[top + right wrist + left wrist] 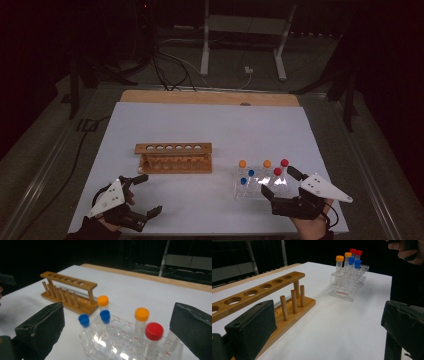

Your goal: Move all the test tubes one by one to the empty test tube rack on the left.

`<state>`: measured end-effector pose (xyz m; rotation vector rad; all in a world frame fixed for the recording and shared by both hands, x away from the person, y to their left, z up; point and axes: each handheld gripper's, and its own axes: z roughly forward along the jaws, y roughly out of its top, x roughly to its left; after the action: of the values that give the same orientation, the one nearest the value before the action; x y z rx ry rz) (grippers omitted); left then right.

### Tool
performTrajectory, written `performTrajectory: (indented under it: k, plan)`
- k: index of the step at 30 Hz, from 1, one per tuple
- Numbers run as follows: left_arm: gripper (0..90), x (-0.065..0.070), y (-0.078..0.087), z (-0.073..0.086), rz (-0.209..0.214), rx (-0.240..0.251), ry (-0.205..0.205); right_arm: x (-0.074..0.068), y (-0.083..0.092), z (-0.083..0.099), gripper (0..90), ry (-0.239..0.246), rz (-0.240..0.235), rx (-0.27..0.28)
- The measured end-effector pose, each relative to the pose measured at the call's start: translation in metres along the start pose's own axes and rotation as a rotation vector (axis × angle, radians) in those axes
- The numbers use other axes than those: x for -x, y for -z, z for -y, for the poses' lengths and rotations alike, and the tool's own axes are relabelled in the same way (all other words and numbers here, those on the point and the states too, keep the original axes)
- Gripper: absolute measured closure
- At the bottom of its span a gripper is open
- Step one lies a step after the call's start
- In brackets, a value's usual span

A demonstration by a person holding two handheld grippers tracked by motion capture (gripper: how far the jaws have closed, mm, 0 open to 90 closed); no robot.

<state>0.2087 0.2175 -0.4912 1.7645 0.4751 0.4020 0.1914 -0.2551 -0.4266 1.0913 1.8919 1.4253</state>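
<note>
My right gripper (pixel 281 185) sits at the lower right of the high view, its jaws spread wide and pinching nothing, just beside the clear plastic rack (pixel 260 186) of capped tubes. In the right gripper view that rack (pixel 117 350) lies low in the middle between my two black jaws, with a red-capped tube (pixel 154 331) nearest the right one, two orange caps behind it and two blue caps to the left. My left gripper (pixel 148 192) rests at the lower left of the high view, jaws also spread and empty, near the wooden rack (pixel 174 156), which stands at the middle of the white table (pixel 215 125).
</note>
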Motion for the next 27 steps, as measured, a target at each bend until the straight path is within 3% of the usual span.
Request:
performTrajectory:
  k: [4, 9, 15, 18, 21, 23, 25, 27]
  plan:
    - [0.4, 0.000, 0.000, 0.000, 0.000, 0.002, 0.002, -0.011, -0.005, -0.002, 0.0, 0.014, 0.006, 0.014]
    - [0.4, 0.000, 0.001, 0.000, 0.000, 0.004, -0.001, -0.024, -0.010, -0.002, 0.0, 0.027, -0.025, -0.013]
    - [0.4, 0.000, 0.001, 0.000, -0.001, 0.007, 0.001, -0.036, -0.025, 0.007, 2.9, 0.036, -0.078, -0.100]
    - [0.4, 0.000, 0.001, 0.000, 0.001, 0.008, 0.001, -0.038, -0.030, 0.011, 3.2, 0.038, -0.073, -0.131]
    - [0.4, 0.000, 0.001, 0.000, 0.001, 0.007, 0.000, -0.040, -0.033, 0.014, 7.3, 0.041, -0.080, -0.165]
    - [0.4, 0.000, 0.001, 0.000, 0.000, 0.007, 0.000, -0.041, -0.036, 0.016, 16.1, 0.040, -0.082, -0.192]
    - [0.4, 0.000, 0.001, 0.000, 0.001, 0.008, 0.002, -0.042, -0.037, 0.017, 16.9, 0.040, -0.083, -0.207]
    - [0.4, 0.000, 0.002, 0.000, -0.003, 0.009, 0.000, -0.043, -0.040, 0.019, 22.7, 0.043, -0.068, -0.228]
